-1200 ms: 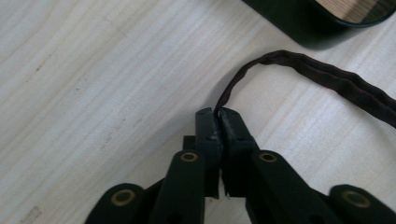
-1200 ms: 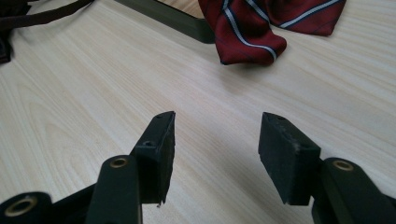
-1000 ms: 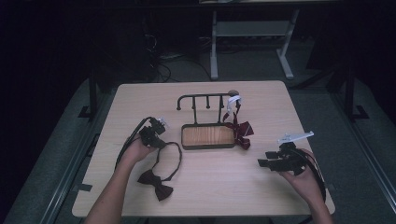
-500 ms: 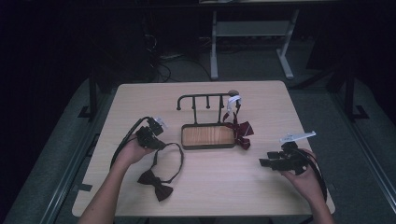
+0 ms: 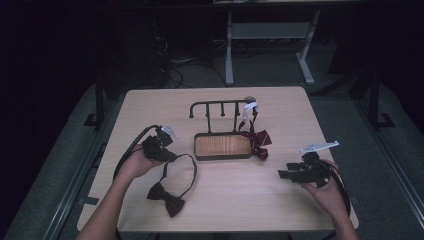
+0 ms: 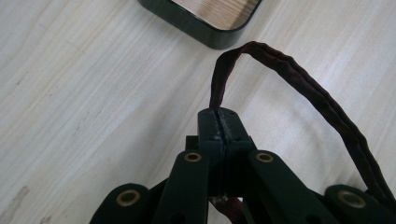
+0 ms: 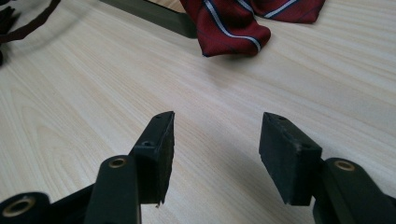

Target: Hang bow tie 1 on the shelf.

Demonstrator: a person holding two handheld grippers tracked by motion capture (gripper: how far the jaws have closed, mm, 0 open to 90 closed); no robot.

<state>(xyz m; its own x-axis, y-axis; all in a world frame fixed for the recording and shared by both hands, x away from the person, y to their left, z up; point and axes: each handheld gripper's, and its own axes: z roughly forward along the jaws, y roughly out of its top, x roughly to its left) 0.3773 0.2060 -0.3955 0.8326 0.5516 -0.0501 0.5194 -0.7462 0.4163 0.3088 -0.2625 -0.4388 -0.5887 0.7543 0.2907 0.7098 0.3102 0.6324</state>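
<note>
Dark maroon fabric bow tie (image 5: 167, 198) with thin looped neck strap (image 6: 299, 79), pinched by left gripper (image 6: 218, 114); right gripper (image 7: 215, 140) spread, empty.

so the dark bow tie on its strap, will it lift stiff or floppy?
Probably floppy: the dark fabric bow tie lies on the table while its thin strap arches limply from the shut left gripper. Likely light, and may swing once it is off the table.

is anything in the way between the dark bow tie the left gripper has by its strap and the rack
Nothing visible. The left gripper is shut on the bow tie strap, and bare table lies between it and the rack. The striped tie hangs at the rack's far right end.
</note>
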